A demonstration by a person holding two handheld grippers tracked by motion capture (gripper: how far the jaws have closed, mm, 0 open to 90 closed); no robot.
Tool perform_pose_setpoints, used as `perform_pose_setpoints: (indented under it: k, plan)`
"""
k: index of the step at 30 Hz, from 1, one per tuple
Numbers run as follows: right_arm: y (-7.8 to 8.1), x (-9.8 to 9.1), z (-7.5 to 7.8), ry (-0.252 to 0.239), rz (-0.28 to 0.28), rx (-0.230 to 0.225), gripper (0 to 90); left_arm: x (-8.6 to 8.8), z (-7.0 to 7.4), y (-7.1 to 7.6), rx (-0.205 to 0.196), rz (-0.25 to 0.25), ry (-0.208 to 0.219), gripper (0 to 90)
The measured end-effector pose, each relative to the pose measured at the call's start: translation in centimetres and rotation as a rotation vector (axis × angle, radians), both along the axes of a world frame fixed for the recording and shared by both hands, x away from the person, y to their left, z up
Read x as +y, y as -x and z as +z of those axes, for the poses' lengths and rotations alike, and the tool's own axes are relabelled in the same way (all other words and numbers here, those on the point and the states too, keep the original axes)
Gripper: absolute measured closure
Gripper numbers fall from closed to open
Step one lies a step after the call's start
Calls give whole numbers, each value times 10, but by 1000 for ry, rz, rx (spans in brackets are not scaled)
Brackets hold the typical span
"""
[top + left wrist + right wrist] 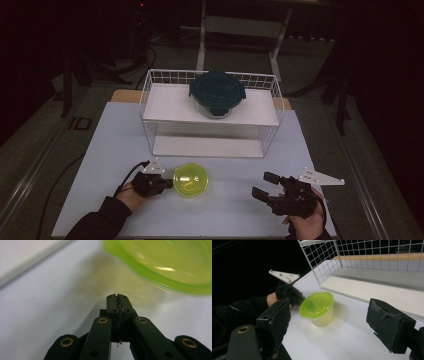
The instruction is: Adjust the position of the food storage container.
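A clear tub with a lime-green lid (pixel 190 180) (pixel 317 305) stands on the white table, in front of the wire rack. My left gripper (pixel 169 183) (pixel 117 297) is shut with nothing between its jaws; its tip sits just left of the tub, under the lid's rim (pixel 160 270). Whether it touches the tub I cannot tell. My right gripper (pixel 263 186) (pixel 329 325) stands open to the right of the tub, apart from it, with nothing between its fingers. On the rack's upper shelf rests a glass container with a dark teal lid (pixel 217 93).
A white wire rack (pixel 150 100) with two shelves stands at the back middle of the table (pixel 110 150). Its lower shelf (pixel 372 291) lies just behind the tub. Bare table spreads between the two grippers and to the left.
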State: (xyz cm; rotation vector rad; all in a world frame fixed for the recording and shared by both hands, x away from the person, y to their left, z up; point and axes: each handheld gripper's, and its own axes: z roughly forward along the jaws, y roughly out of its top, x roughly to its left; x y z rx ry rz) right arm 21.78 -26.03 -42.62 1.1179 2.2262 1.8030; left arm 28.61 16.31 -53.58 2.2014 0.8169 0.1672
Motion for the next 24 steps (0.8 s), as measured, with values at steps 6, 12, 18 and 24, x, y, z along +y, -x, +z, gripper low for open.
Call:
perform_pose_setpoints:
  k: [6, 12, 18, 24]
  plan:
    - [0, -1, 0, 0, 0, 5, 189, -1, 1, -20, -12, 16, 22, 881]
    - [0, -2, -2, -6, 2, 13, 189, -10, 0, -14, -6, -18, 17, 881]
    - [0, -2, -1, 0, 0, 4, 189, -16, 1, -2, -5, -44, 18, 881]
    - [1, -1, -1, 3, 1, 4, 189, -27, 3, 9, -2, -89, 41, 880]
